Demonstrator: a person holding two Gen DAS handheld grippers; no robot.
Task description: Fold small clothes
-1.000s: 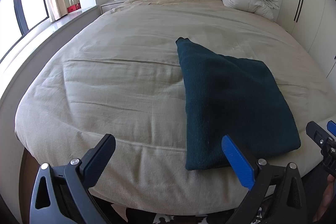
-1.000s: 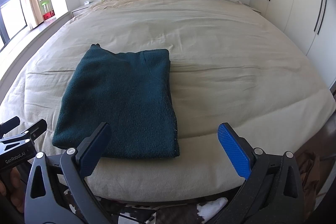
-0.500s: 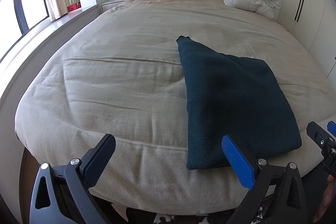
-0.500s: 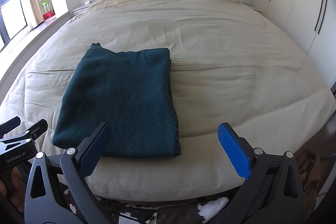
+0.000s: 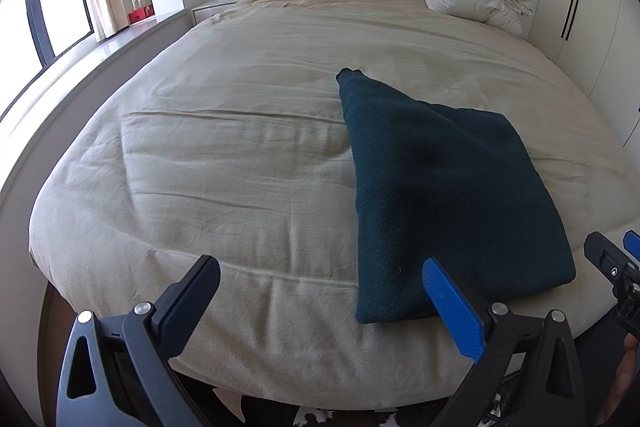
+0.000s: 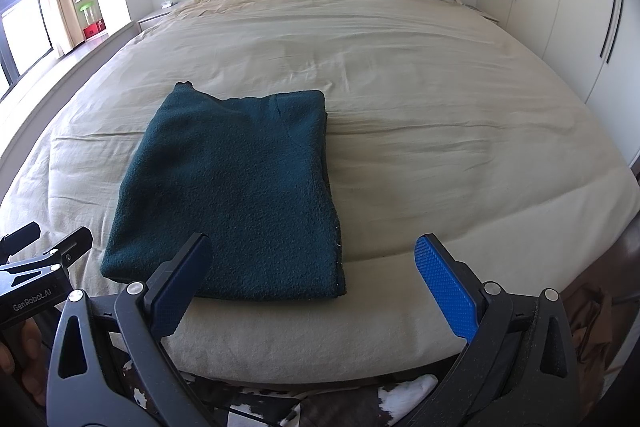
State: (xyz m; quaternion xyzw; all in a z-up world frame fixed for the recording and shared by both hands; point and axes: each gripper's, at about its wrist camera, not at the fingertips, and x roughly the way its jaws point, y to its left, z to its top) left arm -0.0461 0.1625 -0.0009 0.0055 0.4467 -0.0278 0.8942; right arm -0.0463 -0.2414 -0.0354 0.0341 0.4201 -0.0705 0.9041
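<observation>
— Where do the tongs stand?

— Both spread wide and holding nothing. The left gripper (image 5: pixel 322 287) hovers at the foot of the bed (image 5: pixel 224 155), its blue finger just in front of the near left corner of the dark green garment (image 5: pixel 440 187); the right gripper (image 6: pixel 316 267) hangs over the same near edge, its dark finger in front of the cloth.

— Anything changed over the last second?

— Hardly — the tongs have kept their place and their spread, and the garment has not shifted. It lies as a neat folded rectangle near the foot of the bed, one small corner poking out at the far left.

— Meaning?

— I'd judge this fold finished, or one more halving is about to begin; the grippers have paused clear of the cloth.
</observation>
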